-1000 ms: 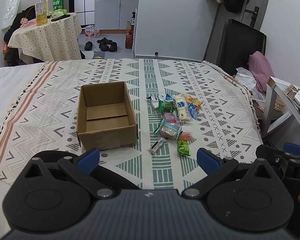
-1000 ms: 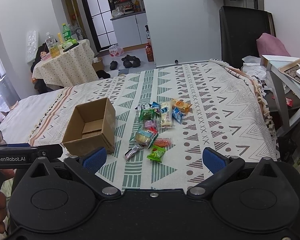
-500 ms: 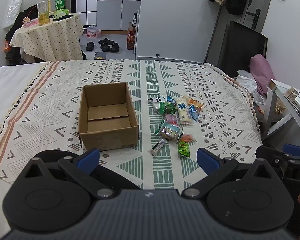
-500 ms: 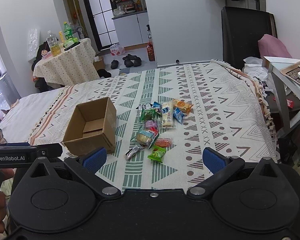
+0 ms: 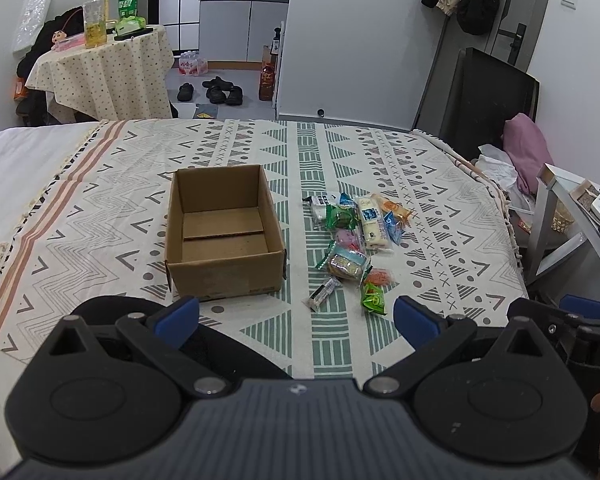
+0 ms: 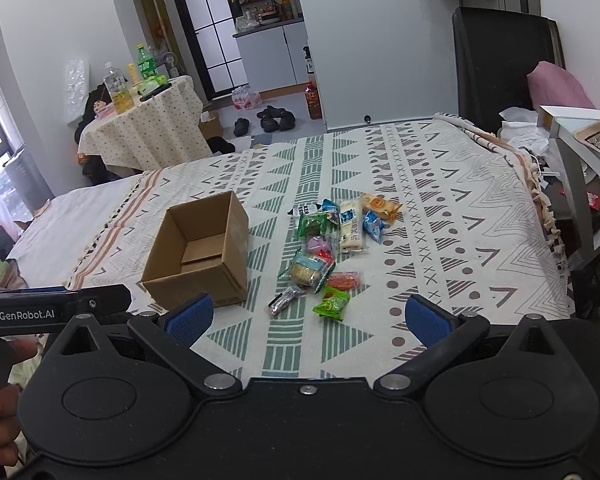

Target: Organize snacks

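Observation:
An open, empty cardboard box [image 5: 224, 236] [image 6: 198, 256] stands on the patterned bedspread [image 5: 440, 216]. To its right lies a loose pile of wrapped snacks [image 5: 352, 236] [image 6: 332, 248], with a green packet [image 5: 373, 300] [image 6: 332, 304] and a dark bar [image 5: 321, 294] [image 6: 283, 300] nearest me. My left gripper [image 5: 296, 318] is open and empty, held over the bed's near edge in front of the box. My right gripper [image 6: 308, 318] is open and empty, near the green packet. Each gripper's body shows at the edge of the other's view.
A side table [image 5: 572, 200] stands right of the bed. A cloth-covered round table with bottles [image 5: 104, 68] stands far left. Shoes [image 5: 216, 92] lie on the floor beyond the bed. A dark chair with a pink cushion [image 5: 524, 148] is at the far right.
Both grippers have crept slightly forward toward the box and snacks. Both stay open and empty.

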The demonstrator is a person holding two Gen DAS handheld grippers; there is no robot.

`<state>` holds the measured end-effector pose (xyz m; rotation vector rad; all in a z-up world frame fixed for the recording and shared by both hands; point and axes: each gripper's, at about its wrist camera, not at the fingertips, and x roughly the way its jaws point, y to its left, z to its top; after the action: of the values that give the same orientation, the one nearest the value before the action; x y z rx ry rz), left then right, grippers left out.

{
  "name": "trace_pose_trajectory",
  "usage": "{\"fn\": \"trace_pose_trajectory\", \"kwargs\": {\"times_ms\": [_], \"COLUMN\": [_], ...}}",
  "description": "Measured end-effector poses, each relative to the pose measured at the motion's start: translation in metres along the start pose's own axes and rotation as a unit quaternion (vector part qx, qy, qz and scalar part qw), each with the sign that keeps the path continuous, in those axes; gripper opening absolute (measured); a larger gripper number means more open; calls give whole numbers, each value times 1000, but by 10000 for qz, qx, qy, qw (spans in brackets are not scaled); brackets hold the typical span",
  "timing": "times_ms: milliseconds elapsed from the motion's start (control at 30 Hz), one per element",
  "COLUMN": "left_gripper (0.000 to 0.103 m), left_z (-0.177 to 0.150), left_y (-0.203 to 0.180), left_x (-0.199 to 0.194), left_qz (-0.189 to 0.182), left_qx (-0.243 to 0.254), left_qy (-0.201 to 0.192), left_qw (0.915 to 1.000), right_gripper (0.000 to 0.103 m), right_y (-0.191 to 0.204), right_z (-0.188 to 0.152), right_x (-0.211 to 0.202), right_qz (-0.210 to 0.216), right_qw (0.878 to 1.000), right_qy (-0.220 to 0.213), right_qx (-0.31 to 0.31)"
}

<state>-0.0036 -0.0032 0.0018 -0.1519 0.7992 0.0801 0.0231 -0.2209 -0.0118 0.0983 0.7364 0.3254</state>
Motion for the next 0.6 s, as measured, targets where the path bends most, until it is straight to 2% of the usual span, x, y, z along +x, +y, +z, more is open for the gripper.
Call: {"fn": "trace_pose_trajectory", "kwargs": {"times_ms": [367,600], "left_gripper": [103,103], "left_z": [2,4], "left_y": [0,-3], "left_x": [3,29], "left_qz": [-8,-93], "left_qx": [22,-54], "left_qy": [-9,30], "left_qw": [10000,9999], "right_gripper": [103,103], "right_y": [2,-6], "right_z": [-2,1], "right_x": [2,12], "right_qz": [-20,33], "right_qw": [10000,10000], "right_qy": [-11,3], "right_qx": [11,69]}}
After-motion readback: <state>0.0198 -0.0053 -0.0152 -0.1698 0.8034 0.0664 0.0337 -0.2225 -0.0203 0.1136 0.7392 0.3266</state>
